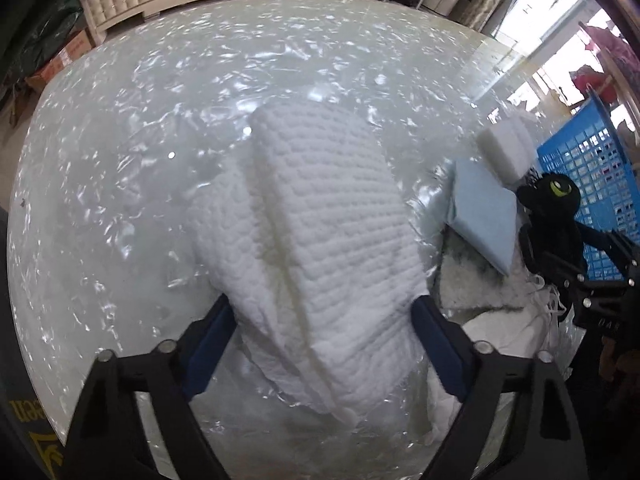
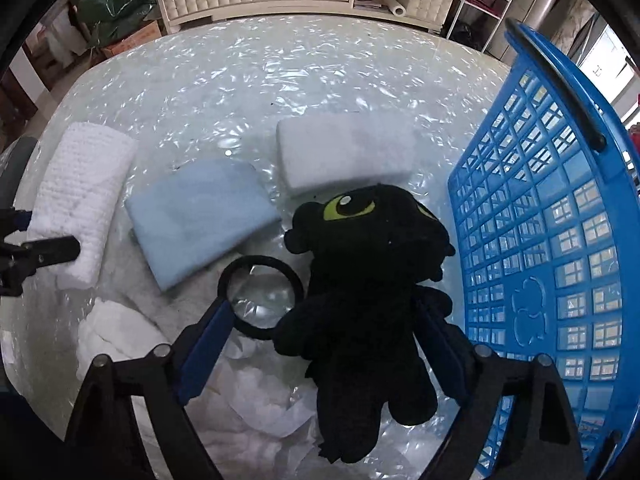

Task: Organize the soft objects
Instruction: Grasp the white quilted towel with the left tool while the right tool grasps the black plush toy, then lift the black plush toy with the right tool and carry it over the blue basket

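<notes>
The left gripper (image 1: 322,344) has its jaws apart astride the near end of the white towel (image 1: 320,236) on the desk (image 1: 120,140). The right gripper (image 2: 332,340) straddles the black plush (image 2: 368,280), jaws apart, basket (image 2: 560,240) just right; open desk lies beyond

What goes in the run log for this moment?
left gripper: open, astride white towel | right gripper: open, astride black plush | basket: right of plush
</notes>
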`<state>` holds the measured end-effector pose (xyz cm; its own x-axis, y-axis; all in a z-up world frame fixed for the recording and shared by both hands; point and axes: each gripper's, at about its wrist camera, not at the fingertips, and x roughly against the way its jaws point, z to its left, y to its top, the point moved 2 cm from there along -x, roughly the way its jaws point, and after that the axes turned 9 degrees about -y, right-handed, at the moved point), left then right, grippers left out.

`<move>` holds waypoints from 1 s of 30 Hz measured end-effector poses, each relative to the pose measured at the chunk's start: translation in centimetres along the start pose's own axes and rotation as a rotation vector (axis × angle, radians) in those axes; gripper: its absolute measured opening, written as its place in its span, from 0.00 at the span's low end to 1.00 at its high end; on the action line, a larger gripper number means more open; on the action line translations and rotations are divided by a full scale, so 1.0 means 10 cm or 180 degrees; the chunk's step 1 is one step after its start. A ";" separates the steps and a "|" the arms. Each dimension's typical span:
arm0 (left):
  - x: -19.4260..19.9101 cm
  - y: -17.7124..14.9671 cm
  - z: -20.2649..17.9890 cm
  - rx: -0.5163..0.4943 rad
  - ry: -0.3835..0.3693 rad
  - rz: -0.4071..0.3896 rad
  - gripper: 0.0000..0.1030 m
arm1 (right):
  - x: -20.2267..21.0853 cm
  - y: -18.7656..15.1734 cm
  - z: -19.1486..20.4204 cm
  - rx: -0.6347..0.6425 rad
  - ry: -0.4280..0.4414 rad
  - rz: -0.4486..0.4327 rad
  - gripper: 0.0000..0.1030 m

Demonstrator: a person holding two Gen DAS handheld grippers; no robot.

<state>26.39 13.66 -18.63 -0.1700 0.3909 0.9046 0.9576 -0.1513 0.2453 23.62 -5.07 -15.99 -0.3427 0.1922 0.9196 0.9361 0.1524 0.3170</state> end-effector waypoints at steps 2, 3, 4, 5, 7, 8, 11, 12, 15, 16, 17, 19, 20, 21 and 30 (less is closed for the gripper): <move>-0.01 -0.01 -0.03 -0.0039 0.0009 0.0000 0.75 | 0.00 0.00 -0.04 -0.0028 0.0094 -0.0010 0.85; -0.01 -0.01 -0.05 -0.0054 0.0013 -0.0005 0.72 | 0.01 0.00 -0.07 -0.0045 0.0135 -0.0013 0.84; 0.00 0.00 -0.08 -0.0062 0.0015 -0.0005 0.66 | 0.01 -0.01 -0.10 -0.0061 0.0145 -0.0009 0.83; 0.00 0.00 -0.09 -0.0073 0.0006 -0.0008 0.64 | 0.01 -0.03 -0.12 -0.0067 0.0145 0.0005 0.83; 0.00 0.01 -0.14 -0.0073 -0.0047 -0.0018 0.58 | -0.03 -0.03 -0.16 -0.0090 0.0154 0.0022 0.83; -0.02 0.01 -0.17 -0.0071 -0.0057 -0.0018 0.56 | -0.02 -0.03 -0.15 -0.0094 0.0155 0.0026 0.83; 0.01 0.03 -0.16 -0.0044 -0.0124 -0.0018 0.43 | -0.06 -0.01 -0.14 -0.0130 0.0143 0.0017 0.76; 0.01 0.02 -0.16 -0.0027 -0.0167 -0.0018 0.41 | -0.06 -0.01 -0.15 -0.0152 0.0114 0.0010 0.67; 0.03 0.01 -0.19 -0.0042 -0.0181 -0.0029 0.34 | -0.05 0.00 -0.26 -0.0248 0.0162 -0.0002 0.55; 0.04 0.00 -0.21 -0.0052 -0.0189 -0.0036 0.32 | -0.06 0.00 -0.28 -0.0247 0.0176 0.0000 0.52; 0.04 0.00 -0.22 -0.0062 -0.0187 -0.0041 0.31 | -0.06 0.00 -0.29 -0.0209 0.0156 -0.0013 0.50; 0.05 -0.01 -0.26 -0.0067 -0.0179 -0.0054 0.26 | -0.02 -0.01 -0.25 -0.0156 0.0115 -0.0043 0.47; 0.06 -0.02 -0.27 -0.0069 -0.0180 -0.0064 0.26 | -0.01 -0.02 -0.25 -0.0145 0.0103 -0.0065 0.46; 0.07 -0.04 -0.29 -0.0071 -0.0174 -0.0073 0.24 | -0.01 -0.04 -0.25 -0.0158 0.0104 -0.0087 0.44; 0.22 -0.14 -0.36 -0.0104 -0.0156 -0.0158 0.21 | 0.22 -0.09 -0.36 -0.0183 0.0114 -0.0244 0.38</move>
<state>23.82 11.48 -15.72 -0.2048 0.4424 0.8731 0.9400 -0.1599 0.3014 22.28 -8.29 -13.43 -0.4115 0.1471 0.8995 0.9106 0.1092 0.3987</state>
